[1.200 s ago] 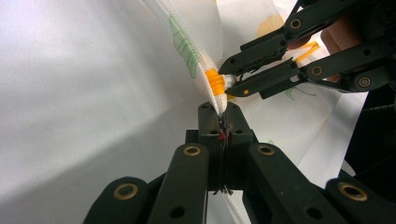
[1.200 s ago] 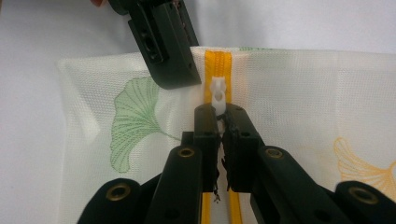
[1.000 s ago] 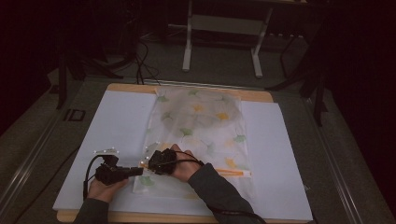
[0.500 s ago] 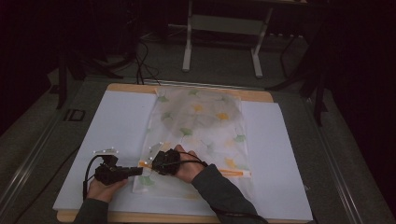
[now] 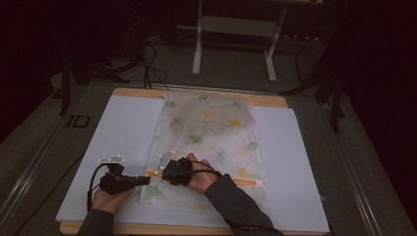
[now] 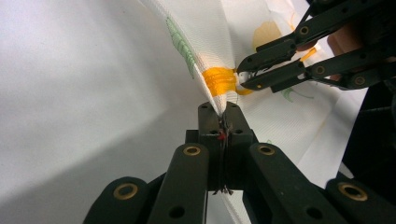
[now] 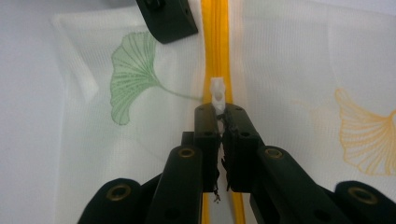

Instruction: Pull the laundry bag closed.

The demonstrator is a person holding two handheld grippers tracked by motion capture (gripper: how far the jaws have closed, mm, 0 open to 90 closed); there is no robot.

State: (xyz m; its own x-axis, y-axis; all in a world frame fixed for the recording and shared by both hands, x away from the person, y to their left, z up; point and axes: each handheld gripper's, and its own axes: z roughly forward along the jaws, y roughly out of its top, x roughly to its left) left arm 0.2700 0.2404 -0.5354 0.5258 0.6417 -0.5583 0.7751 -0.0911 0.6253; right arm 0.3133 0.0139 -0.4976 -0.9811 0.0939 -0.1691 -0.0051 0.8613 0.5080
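Jaws, left gripper (image 6: 223,122): pressed together on the edge of the mesh bag (image 5: 216,132), pinching the fabric just below the end of the orange zipper (image 6: 219,80).
Jaws, right gripper (image 7: 223,122): closed on the small white zipper pull (image 7: 218,92), which sticks out from between the tips.
Bag's place: flat on the white sheet (image 5: 123,128) that covers the desk (image 5: 133,92), running from the far edge toward the person; the zipper crosses its near end.
High view: the person's left hand (image 5: 109,197) at the bag's near left corner, the right hand (image 5: 199,172) resting on the bag just beside it, and the two grippers close together.
Left gripper view: fabric lifted into a ridge by the pinch and the right gripper's tips meeting at the gathered zipper end, detail too small to tell from above.
Right gripper view: zipper tape running straight away from the jaws, a green ginkgo leaf print (image 7: 133,74) to one side, an orange one (image 7: 369,135) to the other, and a dark corner of the other gripper at the top.
Surface: pale wooden top with the white sheet over most of it.
Room: dark, grey floor, a metal stand (image 5: 236,34) and cables beyond the desk.
Writing: none readable.
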